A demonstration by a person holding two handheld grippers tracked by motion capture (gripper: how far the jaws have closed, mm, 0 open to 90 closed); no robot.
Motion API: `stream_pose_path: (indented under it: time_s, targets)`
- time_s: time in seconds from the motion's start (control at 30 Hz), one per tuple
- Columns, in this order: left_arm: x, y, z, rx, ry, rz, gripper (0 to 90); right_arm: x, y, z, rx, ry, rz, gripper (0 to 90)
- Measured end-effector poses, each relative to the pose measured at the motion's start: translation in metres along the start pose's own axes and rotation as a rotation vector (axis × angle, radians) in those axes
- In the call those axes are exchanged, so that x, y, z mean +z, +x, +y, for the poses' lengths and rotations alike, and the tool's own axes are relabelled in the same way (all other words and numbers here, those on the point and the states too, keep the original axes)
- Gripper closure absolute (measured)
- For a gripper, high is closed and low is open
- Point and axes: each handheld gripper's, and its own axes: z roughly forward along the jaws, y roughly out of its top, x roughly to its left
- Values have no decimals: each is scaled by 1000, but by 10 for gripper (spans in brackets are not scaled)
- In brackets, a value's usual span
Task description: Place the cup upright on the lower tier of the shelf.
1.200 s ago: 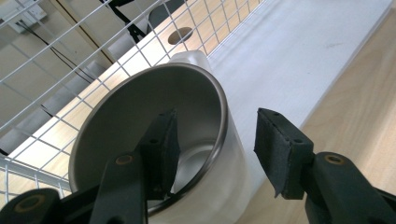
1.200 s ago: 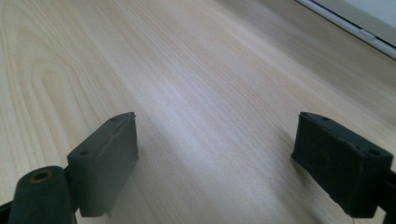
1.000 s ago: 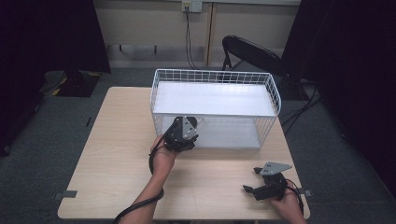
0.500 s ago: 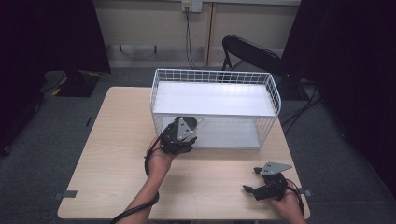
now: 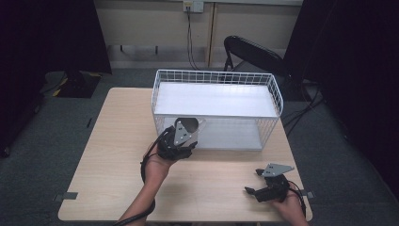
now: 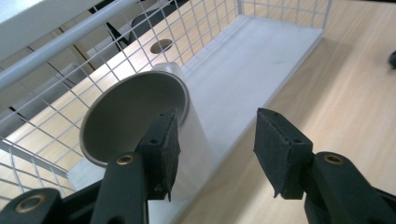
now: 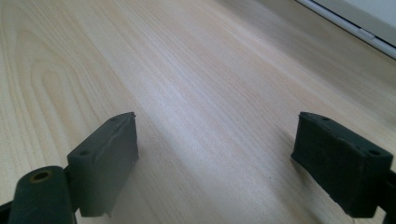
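Now the left gripper (image 5: 180,143) is edging closer to the wire basket (image 5: 277,96), jaws apart beside a white cup (image 6: 140,116); right gripper (image 5: 268,190) is idling, jaws apart.

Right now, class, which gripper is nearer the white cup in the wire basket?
Left. The left gripper has its jaws open right beside the white cup; the right gripper sits over bare table, well away.

surface: light wood table (image 5: 113,155) | on it: white wire basket (image 5: 275,101), far half
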Motion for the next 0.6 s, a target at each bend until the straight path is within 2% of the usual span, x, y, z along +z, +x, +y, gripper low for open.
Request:
stream_pose_path:
  time_s: [0.13, 0.3, 0.53, 0.6]
  targets:
    - [-3, -2, -3, -10, -6, -25, 498, 0, 0, 0, 0, 0, 0, 130]
    - [-2, -4, -7, -16, 0, -34, 498, 0, 0, 0, 1, 0, -2, 130]
    - [6, -7, -17, -15, 36, -51, 484, 0, 0, 0, 1, 0, -2, 130]
    - [10, -6, -21, -36, 47, -52, 482, 0, 0, 0, 1, 0, -2, 130]
